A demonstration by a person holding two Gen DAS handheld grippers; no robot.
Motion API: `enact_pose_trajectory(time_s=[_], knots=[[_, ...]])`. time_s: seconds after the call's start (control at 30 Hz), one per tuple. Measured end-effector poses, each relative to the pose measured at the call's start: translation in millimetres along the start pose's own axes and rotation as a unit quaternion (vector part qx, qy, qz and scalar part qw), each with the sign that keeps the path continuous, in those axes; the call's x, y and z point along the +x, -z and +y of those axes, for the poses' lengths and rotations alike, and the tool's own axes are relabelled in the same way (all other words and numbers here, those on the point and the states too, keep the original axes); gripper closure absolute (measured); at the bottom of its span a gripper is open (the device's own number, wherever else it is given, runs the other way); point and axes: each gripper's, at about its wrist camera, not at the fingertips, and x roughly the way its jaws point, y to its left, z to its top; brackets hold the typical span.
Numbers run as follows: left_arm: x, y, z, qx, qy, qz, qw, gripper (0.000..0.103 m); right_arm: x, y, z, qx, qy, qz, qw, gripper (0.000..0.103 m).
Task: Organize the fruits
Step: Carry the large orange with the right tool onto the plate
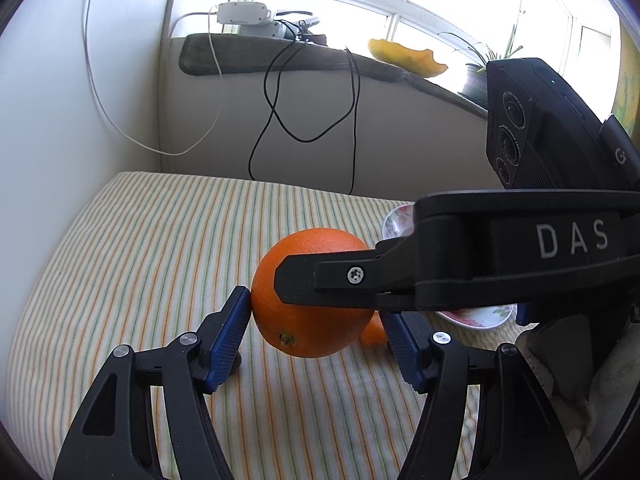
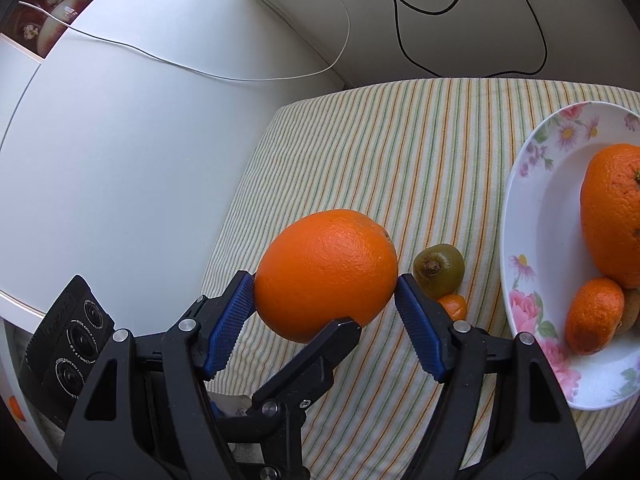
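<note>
We are gripping the orange (image 2: 326, 274) between both pairs of fingers, left gripper (image 1: 316, 344) and right gripper (image 2: 326, 324) each closing on it above the striped desk (image 2: 380, 152).

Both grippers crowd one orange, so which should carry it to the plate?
Likely the right gripper: its pads touch both sides of the orange, and the plate lies unobstructed just to its right.

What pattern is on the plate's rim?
Pink and purple flowers on white, on the plate; clearest in the right wrist view.
</note>
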Motion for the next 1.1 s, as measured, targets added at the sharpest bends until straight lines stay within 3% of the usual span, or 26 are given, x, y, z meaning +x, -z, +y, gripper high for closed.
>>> enact_pose_trajectory(time_s=[0.8,1.1], knots=[[19,-27,-46,0.017,0.036,-0.015,0.9991,0.037,-72,0,-26,-0.003,0.026,-0.038,0.999,0.027],[35,-30,-55,0.01,0.049,-0.01,0.9987,0.037,-75,4,-31,-0.009,0.046,-0.044,0.998,0.027]])
